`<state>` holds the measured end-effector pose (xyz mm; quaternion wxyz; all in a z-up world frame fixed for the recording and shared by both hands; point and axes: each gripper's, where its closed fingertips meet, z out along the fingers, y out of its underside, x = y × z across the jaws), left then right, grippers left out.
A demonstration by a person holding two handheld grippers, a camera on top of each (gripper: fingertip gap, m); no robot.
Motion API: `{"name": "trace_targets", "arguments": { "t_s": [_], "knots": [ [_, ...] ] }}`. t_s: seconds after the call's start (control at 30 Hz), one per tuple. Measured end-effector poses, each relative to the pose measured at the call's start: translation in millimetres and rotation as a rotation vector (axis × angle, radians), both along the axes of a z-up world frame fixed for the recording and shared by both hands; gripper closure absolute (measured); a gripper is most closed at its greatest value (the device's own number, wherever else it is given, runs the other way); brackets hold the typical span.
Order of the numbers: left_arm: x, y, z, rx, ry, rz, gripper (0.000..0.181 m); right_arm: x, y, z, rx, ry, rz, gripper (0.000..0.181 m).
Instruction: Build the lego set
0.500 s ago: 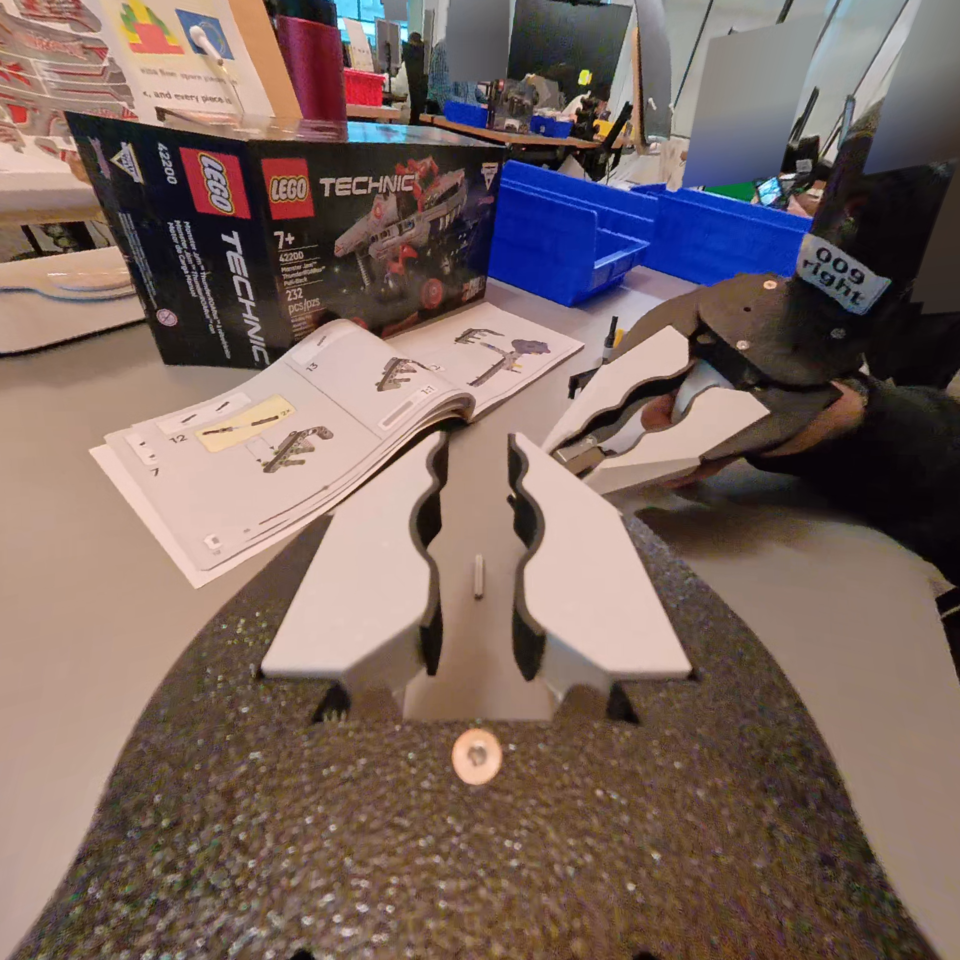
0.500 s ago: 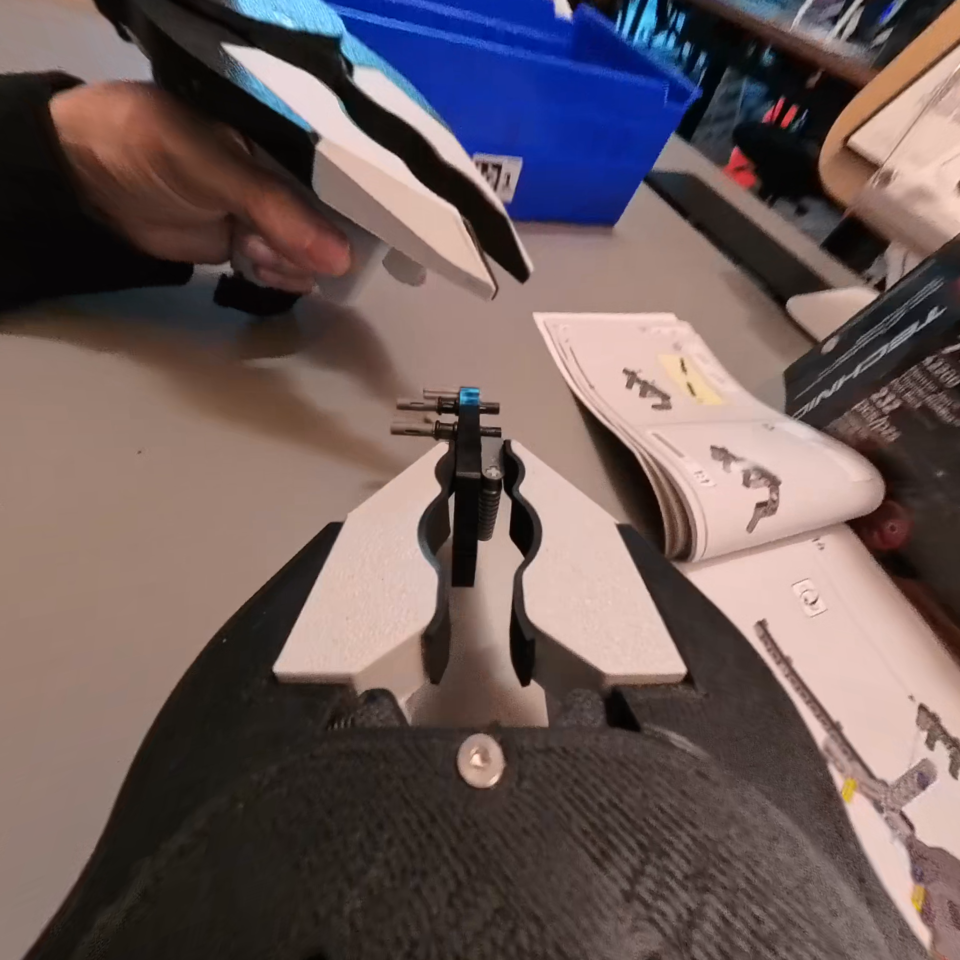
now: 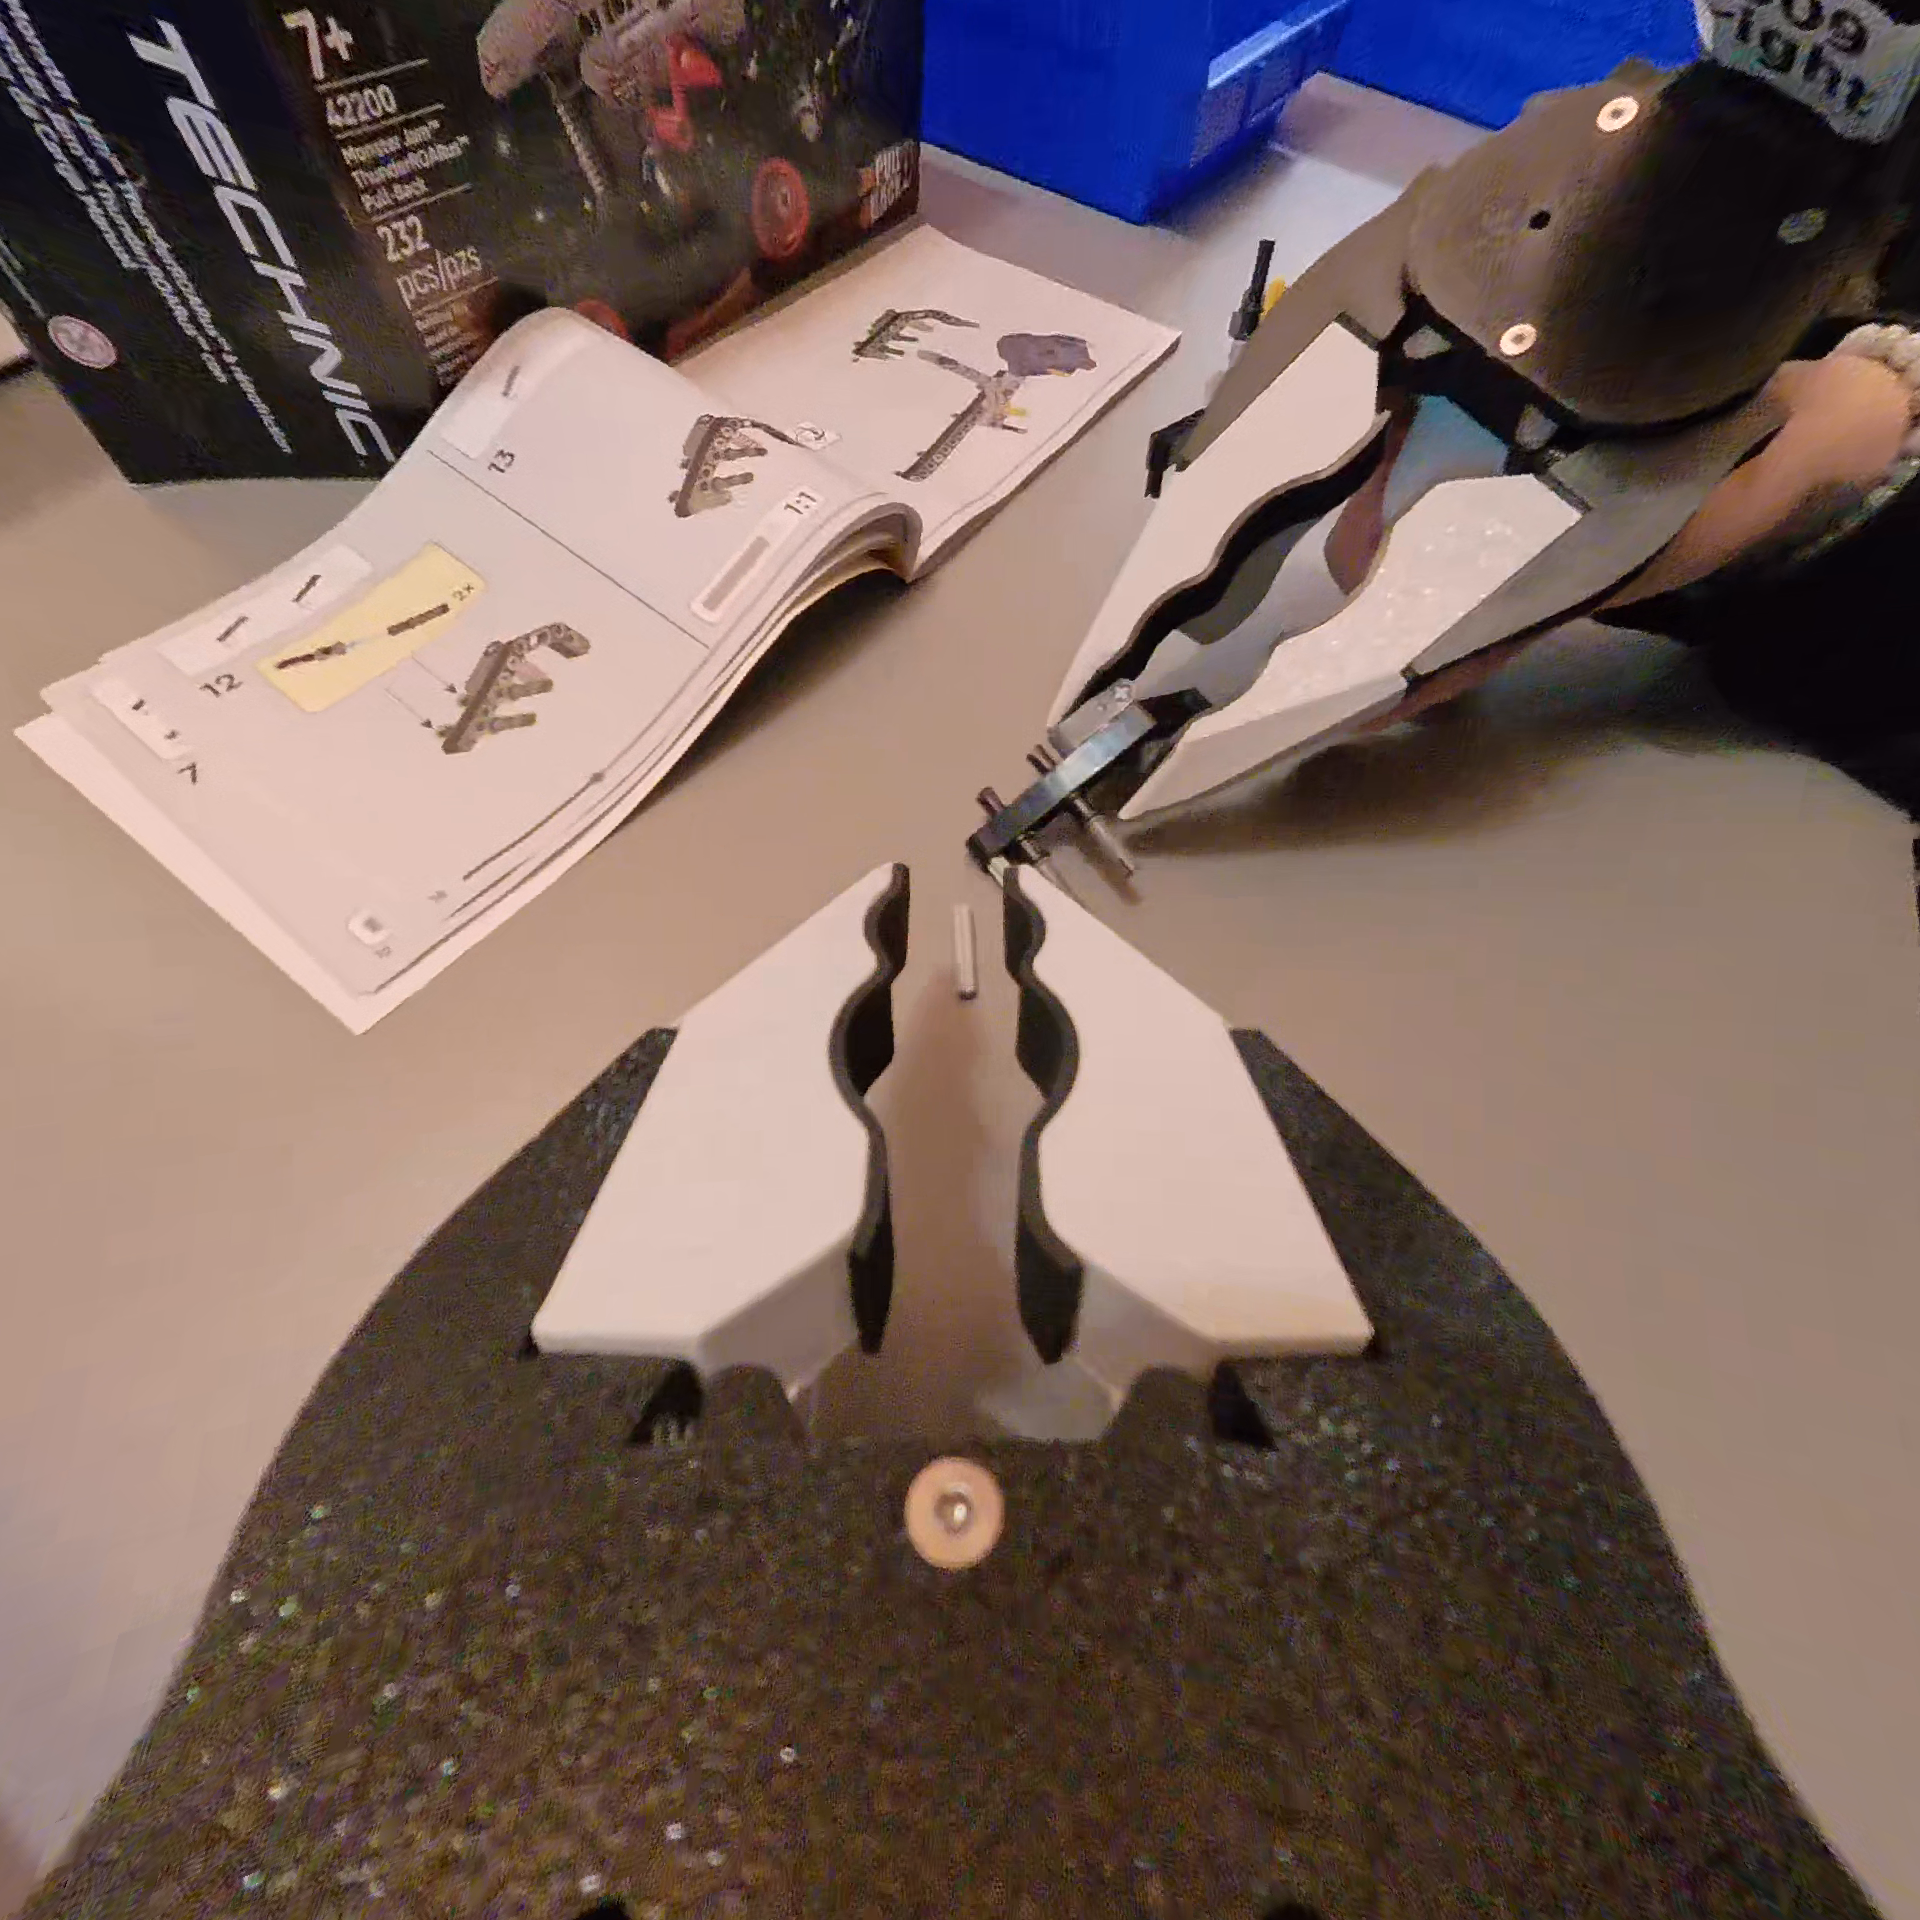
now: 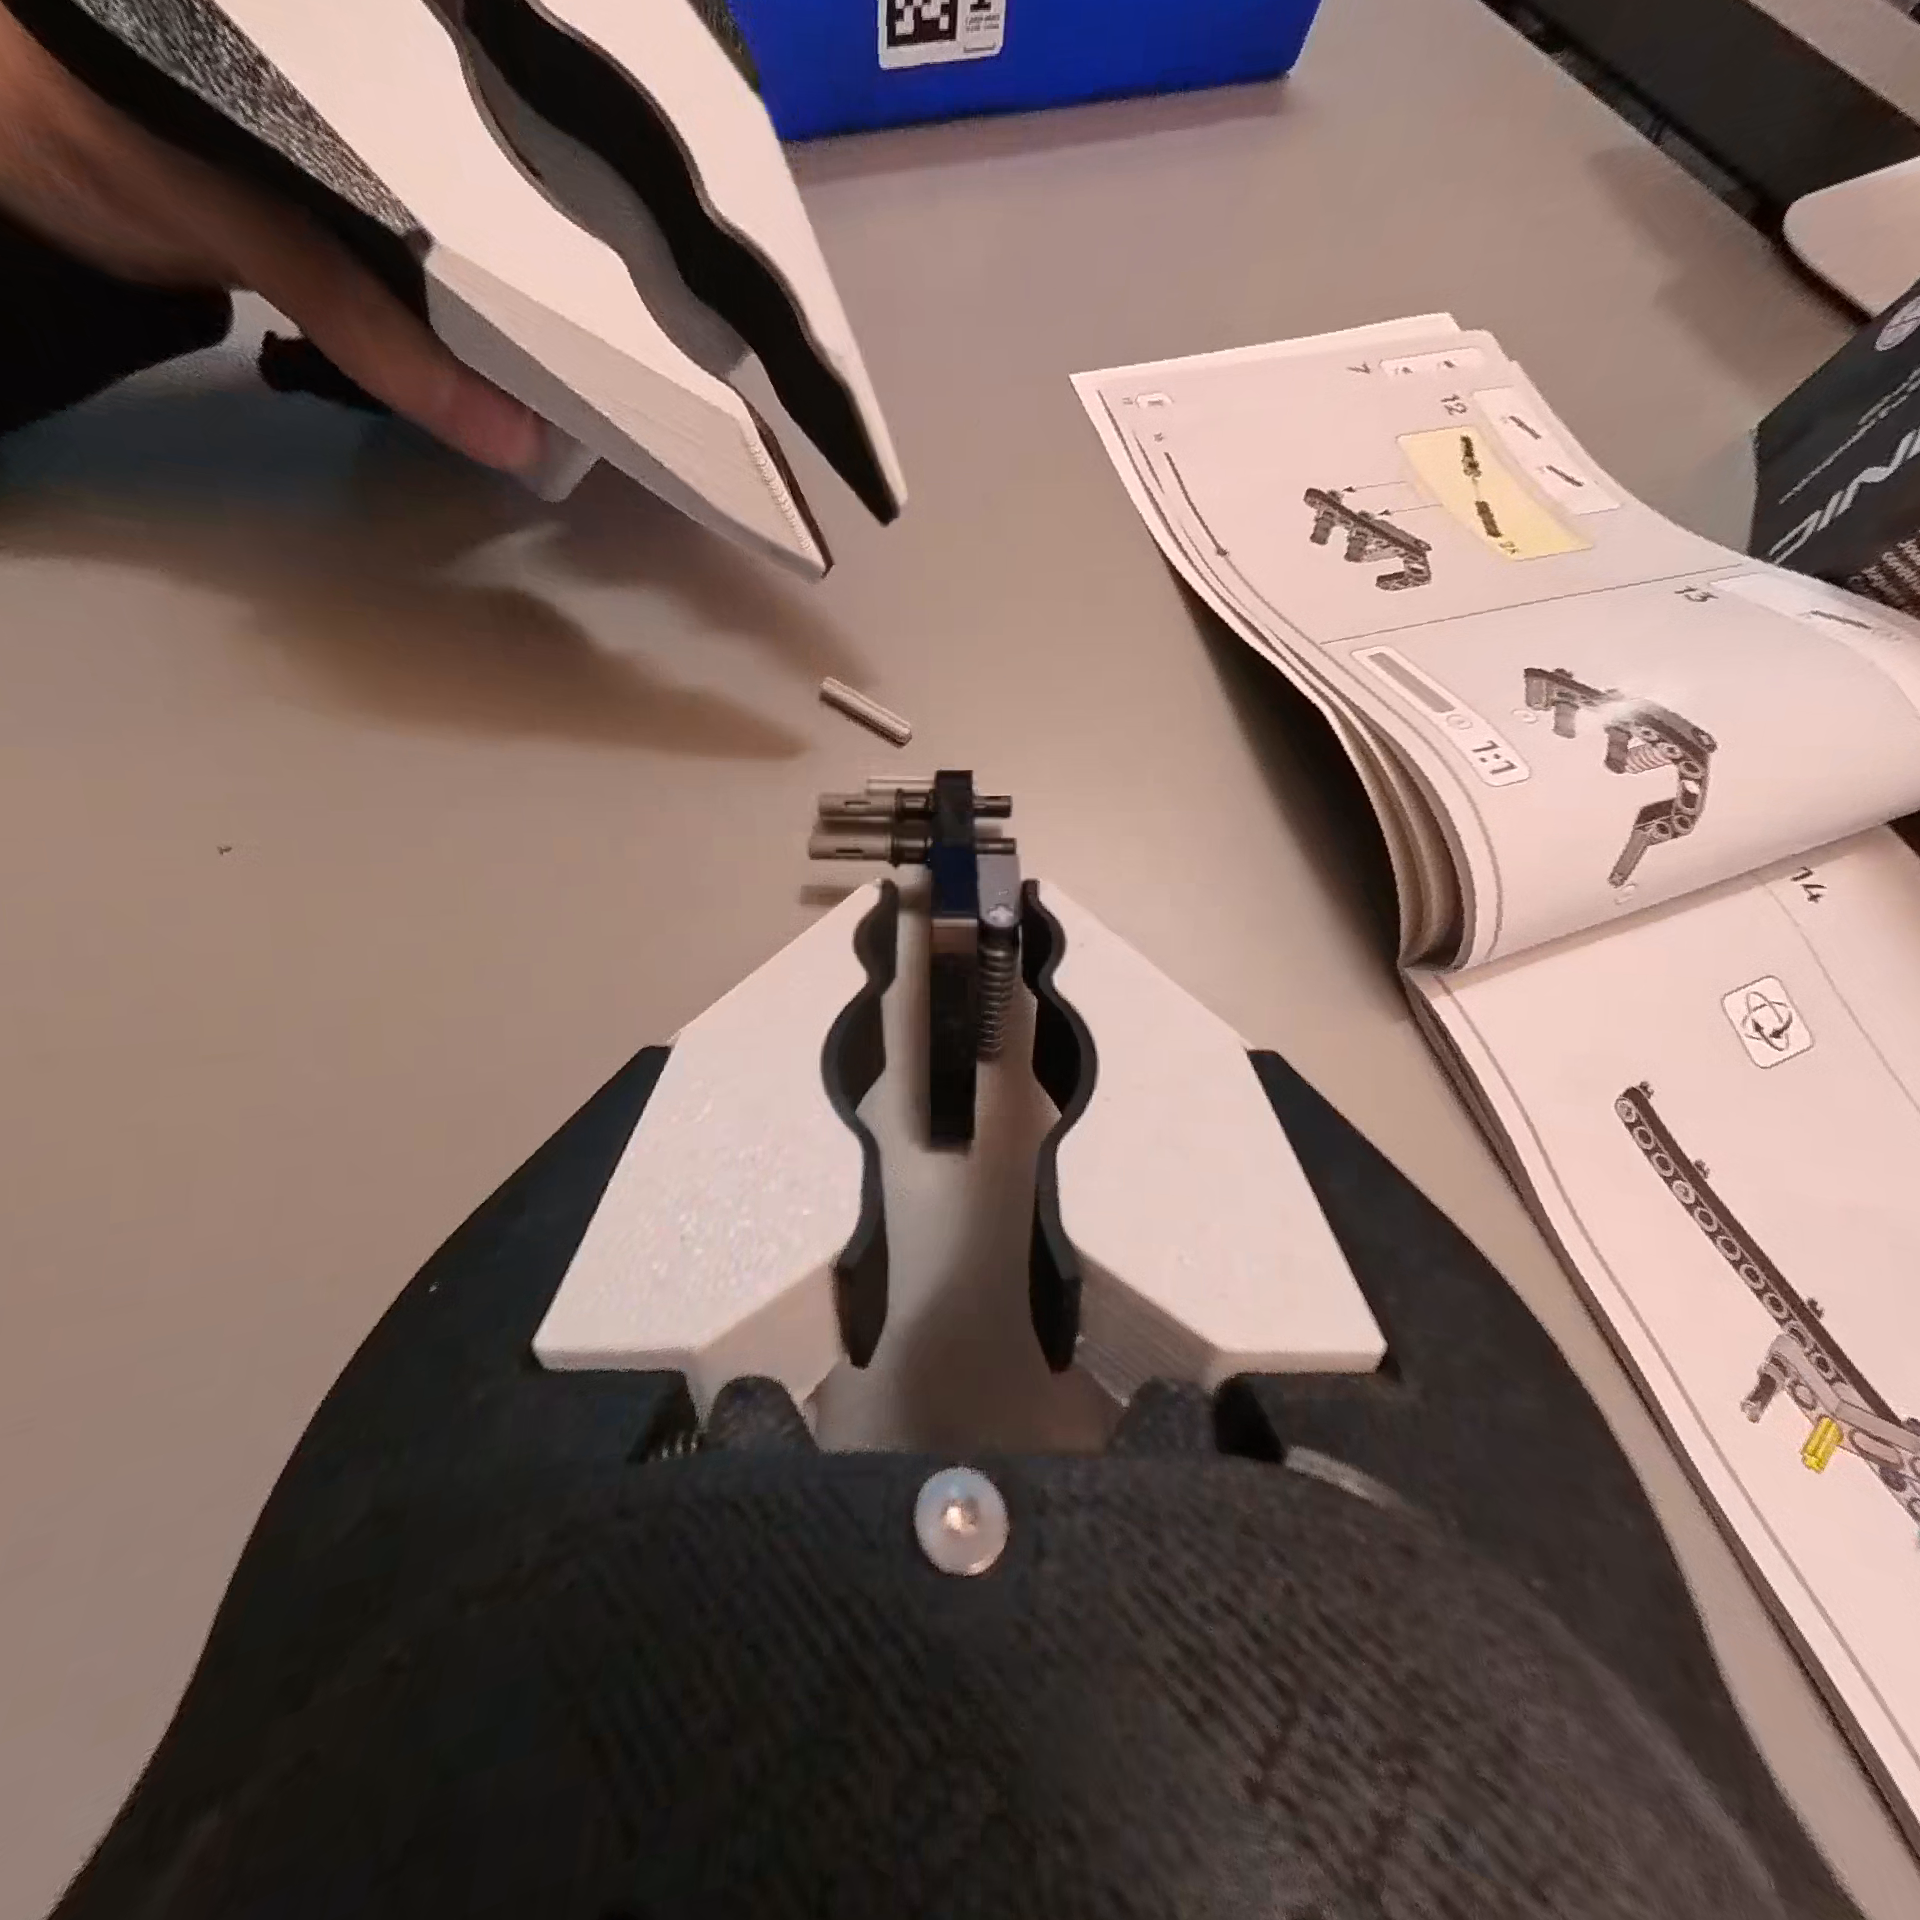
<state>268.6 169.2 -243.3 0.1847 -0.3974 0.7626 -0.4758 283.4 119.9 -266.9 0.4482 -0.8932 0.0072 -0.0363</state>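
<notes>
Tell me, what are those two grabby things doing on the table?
A person is building a lego set with a gripper in each hand. The right gripper is shut on a small black lego assembly with grey pins sticking out. The left gripper is open and hovers over a little grey axle lying on the table. An instruction booklet lies open beside them.

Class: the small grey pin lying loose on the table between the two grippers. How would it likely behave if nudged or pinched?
The grey pin looks round and slim, so a nudge would probably roll it across the smooth table. It seems stiff and light, and might slip from the open left gripper.
</notes>
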Motion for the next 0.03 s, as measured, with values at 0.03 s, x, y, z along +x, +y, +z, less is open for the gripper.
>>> {"name": "trace_targets", "arguments": {
  "t_s": [0.03],
  "knots": [
    [-1.5,-1.9,-0.8,-0.012,0.017,-0.011,0.166,-1.4,0.1,-1.3,-0.008,0.002,0.009,0.16]
  ]
}}
